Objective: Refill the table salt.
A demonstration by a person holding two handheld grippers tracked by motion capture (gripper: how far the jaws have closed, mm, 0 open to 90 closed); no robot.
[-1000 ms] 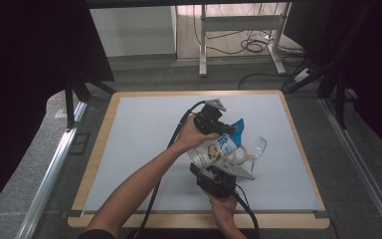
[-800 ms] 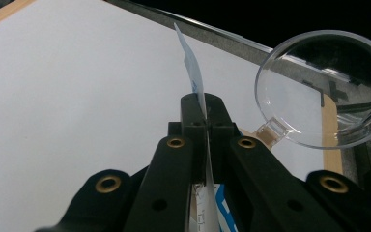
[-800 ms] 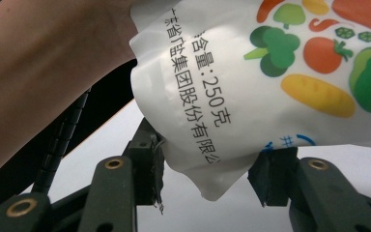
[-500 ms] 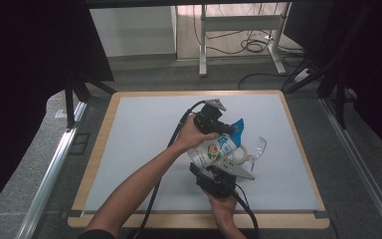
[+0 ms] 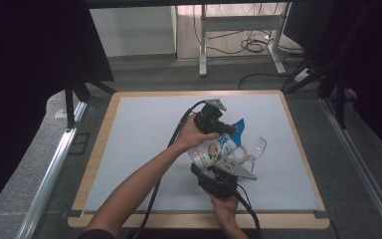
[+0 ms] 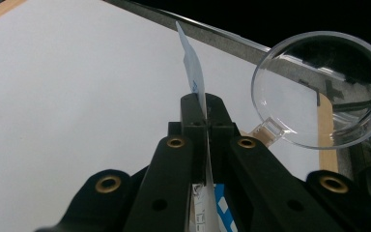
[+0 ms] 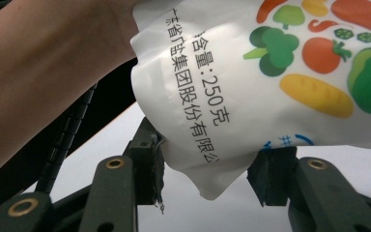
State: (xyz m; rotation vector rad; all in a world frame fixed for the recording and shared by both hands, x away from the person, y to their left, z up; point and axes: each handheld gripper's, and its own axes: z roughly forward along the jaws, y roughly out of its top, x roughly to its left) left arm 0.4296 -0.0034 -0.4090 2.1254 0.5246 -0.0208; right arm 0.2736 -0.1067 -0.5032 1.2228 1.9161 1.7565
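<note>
A white bag [image 5: 214,149] printed with vegetables and topped in blue hangs tilted over the grey mat [image 5: 139,134]. My left gripper [image 5: 230,130] is shut on the bag's thin top edge [image 6: 191,63], which sticks up between the closed jaws of the left gripper [image 6: 206,104]. From below, my right gripper [image 5: 220,168] holds the bag's lower corner [image 7: 212,179]; both pads of the right gripper [image 7: 205,164] press against it. A clear round cup [image 5: 257,147] with a handle sits just right of the bag, and the cup [image 6: 319,87] shows close beyond the left jaws.
The mat lies on a wooden-edged table [image 5: 199,220]. The person's left forearm [image 5: 139,184] crosses the mat from the bottom, and black cables trail from both grippers. A white desk frame [image 5: 238,35] and floor cables stand beyond the far edge.
</note>
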